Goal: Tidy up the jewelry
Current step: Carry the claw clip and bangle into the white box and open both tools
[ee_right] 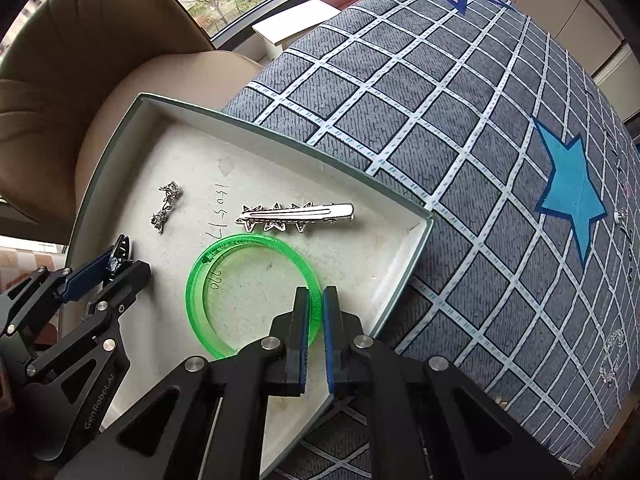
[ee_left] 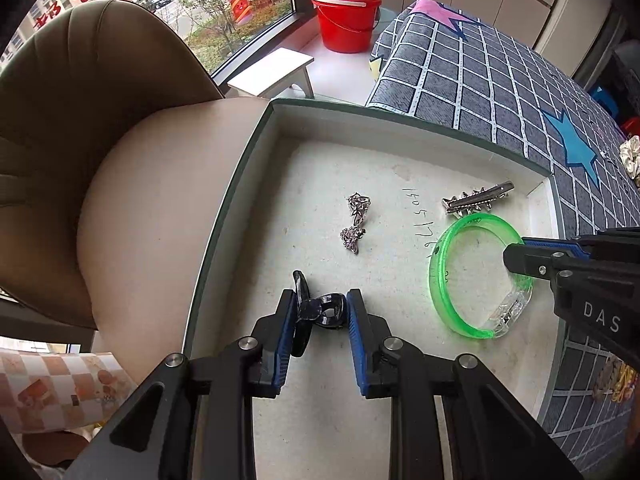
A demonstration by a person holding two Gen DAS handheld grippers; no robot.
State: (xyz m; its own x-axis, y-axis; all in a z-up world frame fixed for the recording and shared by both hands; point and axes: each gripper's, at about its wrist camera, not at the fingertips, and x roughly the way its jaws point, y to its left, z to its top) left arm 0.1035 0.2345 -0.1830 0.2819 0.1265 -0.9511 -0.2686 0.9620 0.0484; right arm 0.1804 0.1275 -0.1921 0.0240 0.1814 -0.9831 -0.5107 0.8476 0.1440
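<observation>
In the box [ee_left: 256, 148] we count four pieces of jewelry: one green bangle [ee_left: 448, 248], one silver hair clip [ee_left: 476, 200], one silver brooch [ee_left: 355, 222] and one black claw clip [ee_left: 320, 312]. Beyond the box we count two stacked buckets [ee_left: 346, 24], one white stool [ee_left: 276, 72] and one chair [ee_left: 100, 100].

Bed [ee_right: 460, 128] with grid-and-star cover is carrying a shallow box [ee_right: 404, 268] at 9 o'clock; a pale scrunchie [ee_left: 631, 158] is lying on it at 3 o'clock.

"DAS" is printed on the right gripper [ee_left: 516, 264]; "GenRobot.AI" runs along the left gripper [ee_right: 116, 264].
</observation>
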